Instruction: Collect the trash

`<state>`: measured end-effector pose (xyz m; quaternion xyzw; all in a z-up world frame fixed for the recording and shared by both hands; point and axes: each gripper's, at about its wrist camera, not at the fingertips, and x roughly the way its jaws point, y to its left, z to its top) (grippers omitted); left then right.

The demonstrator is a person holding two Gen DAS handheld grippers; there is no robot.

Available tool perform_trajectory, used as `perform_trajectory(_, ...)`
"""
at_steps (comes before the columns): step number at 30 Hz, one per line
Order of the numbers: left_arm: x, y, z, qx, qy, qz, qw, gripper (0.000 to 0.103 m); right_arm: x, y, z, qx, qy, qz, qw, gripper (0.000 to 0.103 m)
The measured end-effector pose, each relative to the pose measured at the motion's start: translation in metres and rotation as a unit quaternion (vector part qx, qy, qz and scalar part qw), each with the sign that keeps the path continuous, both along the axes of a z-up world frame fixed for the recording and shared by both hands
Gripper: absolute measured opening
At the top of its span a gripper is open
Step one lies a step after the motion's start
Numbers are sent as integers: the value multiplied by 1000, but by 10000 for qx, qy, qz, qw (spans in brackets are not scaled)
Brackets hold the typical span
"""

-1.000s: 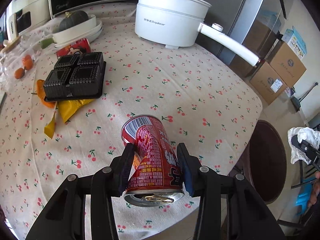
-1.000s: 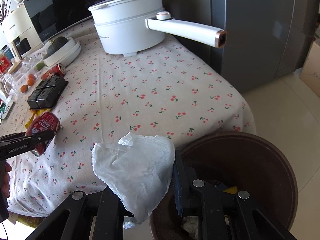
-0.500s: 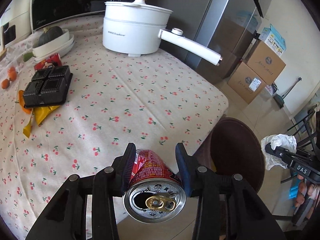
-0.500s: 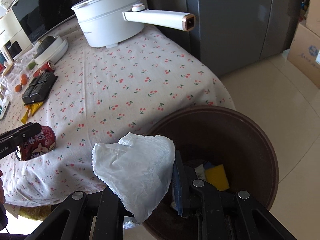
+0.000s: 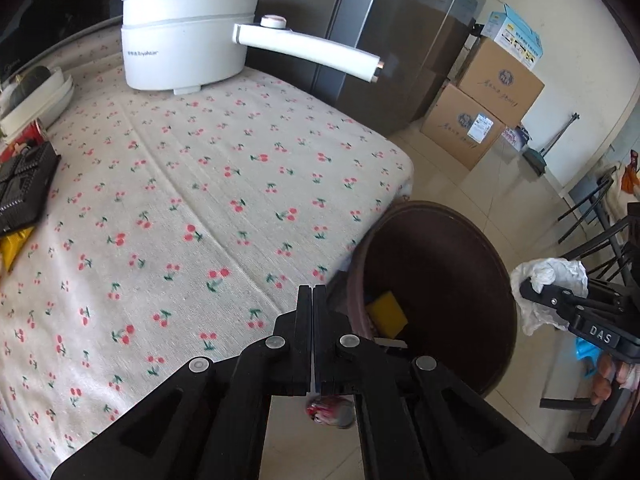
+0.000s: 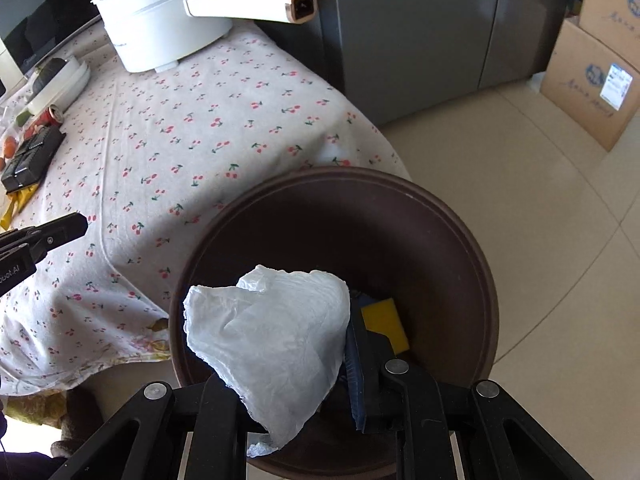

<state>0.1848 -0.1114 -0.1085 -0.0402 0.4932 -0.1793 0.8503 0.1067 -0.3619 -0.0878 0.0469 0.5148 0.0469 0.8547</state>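
My left gripper [image 5: 312,292] is shut and empty, over the table's corner beside the brown bin [image 5: 476,236]. The red can [image 5: 330,412] shows blurred below the fingers, over the floor and outside the bin. My right gripper [image 6: 280,320] is shut on a crumpled white tissue [image 6: 272,336] and holds it over the bin's opening [image 6: 440,224]. The tissue also shows in the left wrist view [image 5: 548,280]. A yellow sponge [image 6: 386,324] lies inside the bin.
The cherry-print tablecloth [image 5: 200,200] covers the table. A white electric pot [image 5: 184,52] with a long handle stands at the back. A black tray [image 5: 20,188] and a yellow wrapper [image 5: 12,244] lie at the left. Cardboard boxes [image 5: 488,100] stand by the wall.
The left gripper let go of the red can and its fingers closed; the can dropped below them. The right gripper moved further over the bin with the tissue.
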Motion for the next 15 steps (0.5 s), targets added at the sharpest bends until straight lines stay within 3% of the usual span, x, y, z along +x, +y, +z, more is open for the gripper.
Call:
perform_trajectory(2,-13,-9,-5,204,102,-244,9994,2,-2,-3,0,60,25,9,10000,21)
perform_trajectory(4,-27,-19,-15,462,161,-558,9972,10,-3,-4,-2,102,68,81,9999,21)
perform_trajectory(6,-42,-25,-31,719,280,-764,9941,35,-4,-2,-5,38,156,156,9997,21)
perform_trajectory(8,-57,-25,-48,903,382,-875,9913,45,-5,-2,-10,-22,254,205,9995,21)
perform_trajectory(13,-82,-24,-80,1190,629,-1089,9849,46,-9,-3,-17,-76,376,289,9988,22)
perform_trajectory(15,-89,-23,-86,1179,637,-1091,9850,55,-11,-2,-20,-109,421,325,9985,22)
